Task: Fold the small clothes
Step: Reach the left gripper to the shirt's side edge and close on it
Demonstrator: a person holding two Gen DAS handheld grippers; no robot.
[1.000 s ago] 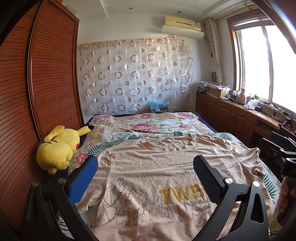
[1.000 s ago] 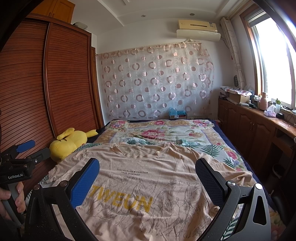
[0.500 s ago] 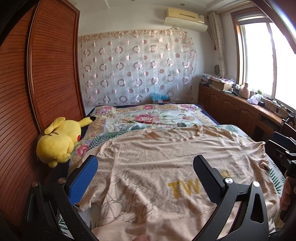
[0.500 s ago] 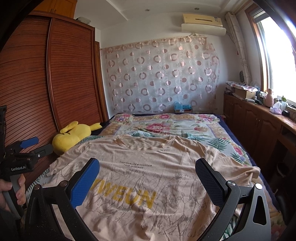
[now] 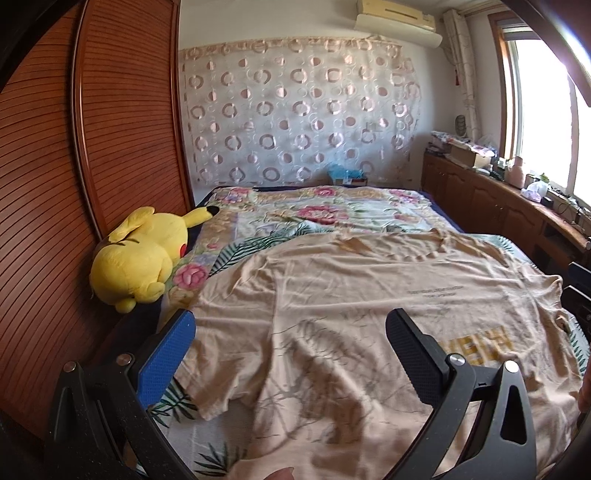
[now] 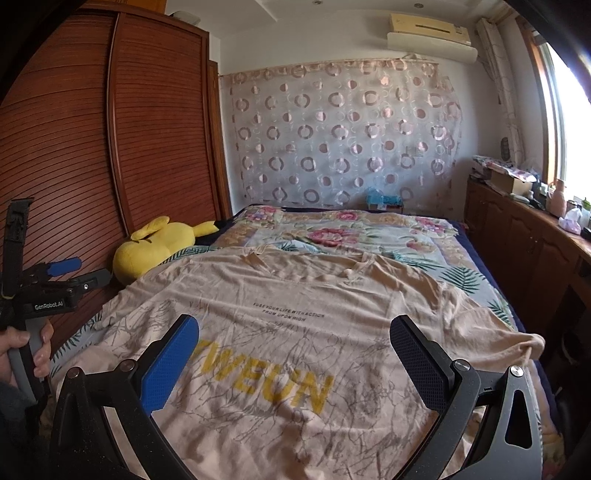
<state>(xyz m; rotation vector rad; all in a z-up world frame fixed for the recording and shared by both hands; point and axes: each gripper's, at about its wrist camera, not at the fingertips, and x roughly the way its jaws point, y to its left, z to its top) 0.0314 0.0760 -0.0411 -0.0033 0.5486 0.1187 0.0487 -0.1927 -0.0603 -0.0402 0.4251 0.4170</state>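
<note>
Both grippers' fingers are spread wide, holding nothing. The left gripper [image 5: 290, 349] fills the bottom of its view, one blue pad [image 5: 166, 356] lower left, one black pad [image 5: 415, 356] lower right. The right gripper [image 6: 293, 354] sits the same way in its own view, with the left gripper also seen small at the left edge, held by a hand [image 6: 26, 350].

One bed [image 5: 332, 206] with a flowered cover takes up the middle of each frame. On it lies one beige shirt [image 6: 295, 325], spread flat and face up, collar toward the top of the frame, yellow letters "TWEUN" at lower centre of the right view. It lies beneath and between both pairs of fingers; neither touches it as far as can be seen.

One slatted wooden wardrobe [image 5: 92, 147] fills the left side. One curtain [image 5: 299, 110] with circles hangs at upper centre. One wooden counter [image 5: 517, 206] with small clutter runs along the right under one window [image 5: 535, 103]. One air conditioner [image 5: 397, 18] sits at the top. One yellow plush toy [image 5: 140, 258] lies at centre left, just beside the shirt.

Compared with a second ago, both views have tilted down and crept forward; the shirt looks larger, and the pads are as wide apart as before.
</note>
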